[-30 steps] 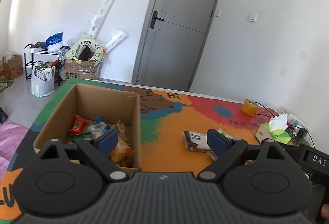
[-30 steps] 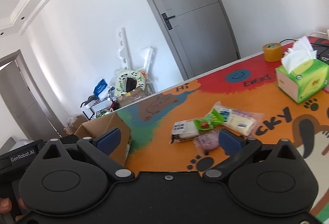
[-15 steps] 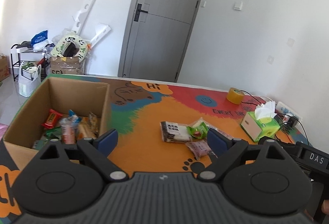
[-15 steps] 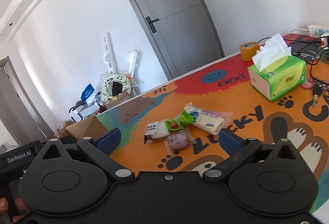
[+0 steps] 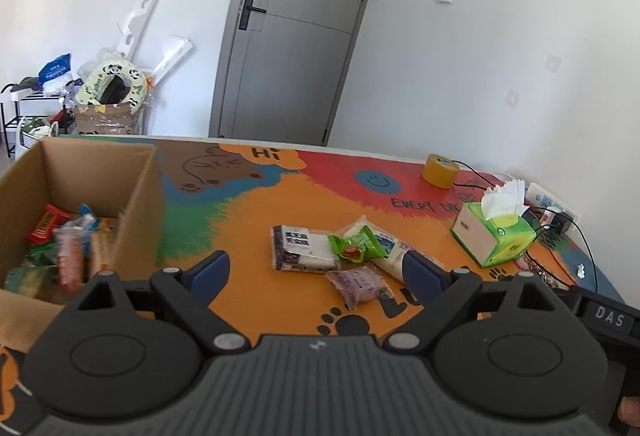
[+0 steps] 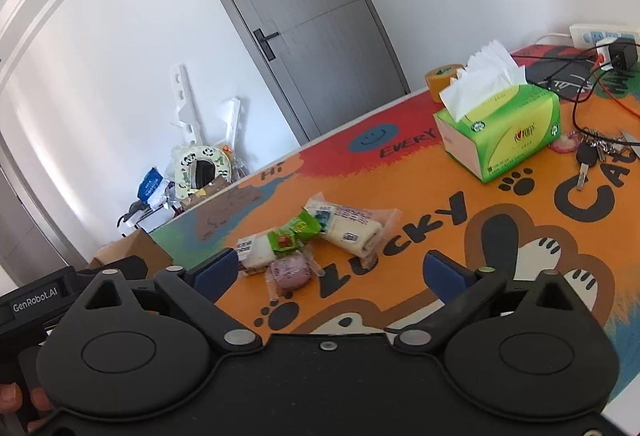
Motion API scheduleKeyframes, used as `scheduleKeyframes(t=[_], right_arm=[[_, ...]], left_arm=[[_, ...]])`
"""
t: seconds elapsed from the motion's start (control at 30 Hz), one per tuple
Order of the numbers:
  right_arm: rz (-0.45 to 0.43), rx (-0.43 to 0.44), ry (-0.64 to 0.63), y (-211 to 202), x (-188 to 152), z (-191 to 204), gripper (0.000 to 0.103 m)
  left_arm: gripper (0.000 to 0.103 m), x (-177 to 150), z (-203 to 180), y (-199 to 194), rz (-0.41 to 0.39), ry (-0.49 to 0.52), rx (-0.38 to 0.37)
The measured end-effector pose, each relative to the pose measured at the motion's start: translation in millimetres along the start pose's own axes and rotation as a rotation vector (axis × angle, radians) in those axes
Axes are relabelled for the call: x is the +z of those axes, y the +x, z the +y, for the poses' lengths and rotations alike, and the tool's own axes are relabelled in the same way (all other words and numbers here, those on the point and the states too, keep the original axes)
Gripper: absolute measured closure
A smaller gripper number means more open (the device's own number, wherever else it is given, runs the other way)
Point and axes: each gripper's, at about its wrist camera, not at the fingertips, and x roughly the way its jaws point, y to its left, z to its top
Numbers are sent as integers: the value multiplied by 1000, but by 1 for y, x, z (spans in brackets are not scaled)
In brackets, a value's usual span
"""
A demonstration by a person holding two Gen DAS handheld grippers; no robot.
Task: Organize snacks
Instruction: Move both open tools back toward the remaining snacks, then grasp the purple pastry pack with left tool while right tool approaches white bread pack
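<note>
A loose pile of snacks lies on the colourful table mat: a black-and-white packet (image 5: 300, 248), a green packet (image 5: 354, 246), a long white packet (image 5: 390, 248) and a round purple packet (image 5: 360, 286). A cardboard box (image 5: 80, 164) holding several snacks stands at the left. My left gripper (image 5: 314, 272) hovers open just short of the pile and holds nothing. My right gripper (image 6: 330, 272) is wide too, its jaws closing slightly. Below and ahead of its gap lies the purple packet (image 6: 290, 270), with no pad touching it. The green packet (image 6: 294, 232) and white packet (image 6: 352, 226) lie beyond.
A green tissue box (image 6: 500, 132) stands to the right of the pile, a tape roll (image 6: 442, 76) behind it. Keys (image 6: 588, 156), cables and a power strip (image 6: 600, 32) crowd the far right. The box corner (image 6: 128, 250) shows at the left. A grey door is behind the table.
Both grippers have moved toward the snack pile, which now looks nearer and larger. In the left wrist view the box has slid to the left edge. The right jaws have narrowed slightly.
</note>
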Motion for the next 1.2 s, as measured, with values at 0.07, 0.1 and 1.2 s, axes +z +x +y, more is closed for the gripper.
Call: scheduleKeyframes(t=[0.07, 0.1, 1.2], right_arm=[[4, -13, 8, 6, 0, -4, 9], [7, -16, 10, 8, 0, -6, 10], [70, 5, 40, 72, 23, -56, 27]], left_arm=[[11, -1, -4, 9, 16, 5, 0], [11, -2, -5, 14, 23, 7, 1], [21, -27, -61, 145, 179, 32, 134]])
